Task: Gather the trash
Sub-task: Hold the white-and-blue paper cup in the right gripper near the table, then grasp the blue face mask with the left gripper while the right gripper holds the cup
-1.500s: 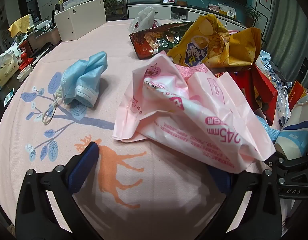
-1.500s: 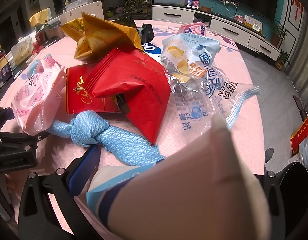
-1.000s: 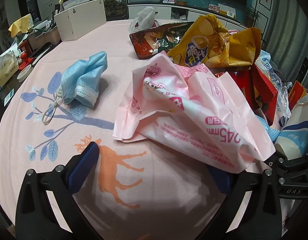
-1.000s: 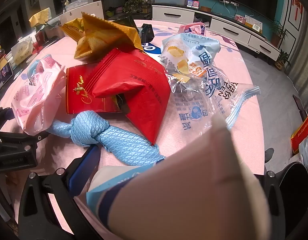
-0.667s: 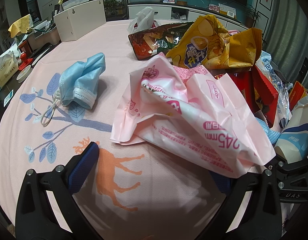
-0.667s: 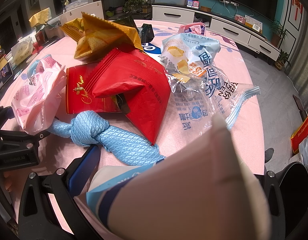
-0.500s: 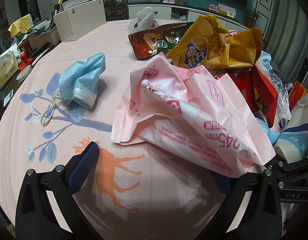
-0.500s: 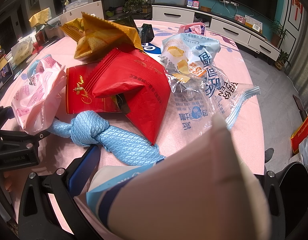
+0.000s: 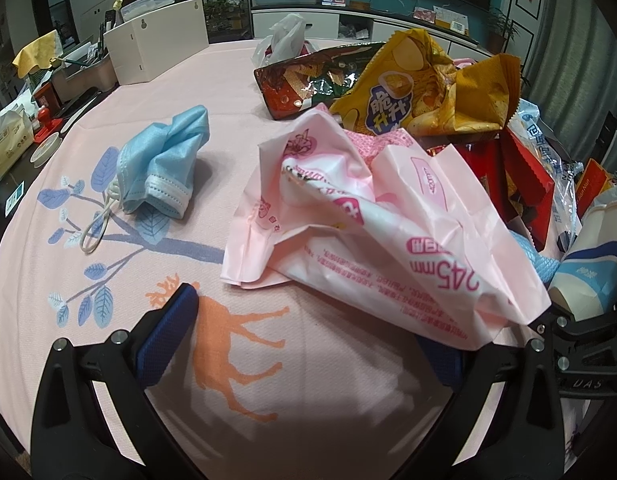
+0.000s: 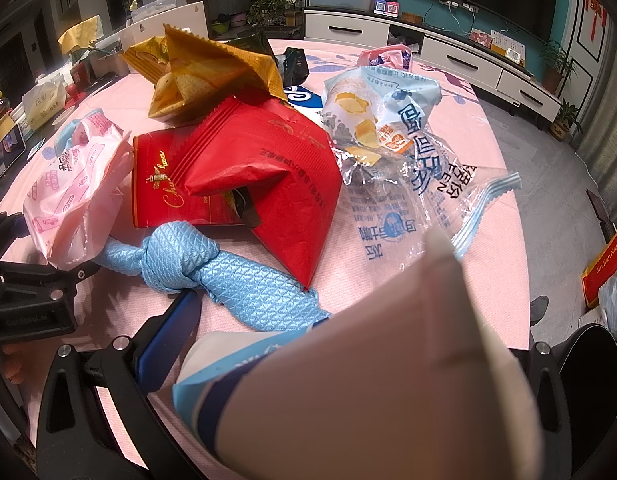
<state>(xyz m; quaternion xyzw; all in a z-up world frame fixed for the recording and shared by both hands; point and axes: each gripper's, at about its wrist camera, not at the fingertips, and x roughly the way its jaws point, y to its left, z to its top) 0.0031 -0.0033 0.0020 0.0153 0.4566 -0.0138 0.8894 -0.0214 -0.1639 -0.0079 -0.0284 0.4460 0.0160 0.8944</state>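
Observation:
My left gripper (image 9: 304, 334) is open just above the pink tablecloth (image 9: 236, 92), its right finger under the edge of a crumpled pink wrapper (image 9: 372, 224). A blue face mask (image 9: 164, 164) lies to the left. My right gripper (image 10: 328, 344) holds a crushed white-and-blue paper cup (image 10: 360, 396) that fills the gap between the fingers. The cup also shows in the left wrist view (image 9: 592, 264). Ahead of it lie a knotted blue cloth (image 10: 212, 272), red packets (image 10: 260, 168), a yellow chip bag (image 10: 212, 76) and clear blue-printed bags (image 10: 404, 160).
A white box (image 9: 156, 56) and clutter stand at the table's far left edge. A dark snack bag (image 9: 304, 80) and a white plastic bag (image 9: 284, 40) lie at the back. The floor (image 10: 556, 208) and a TV cabinet (image 10: 440, 52) are to the right.
The left gripper shifted very slightly, so the pink wrapper sits a touch further left in its view. The right gripper and cup have not moved.

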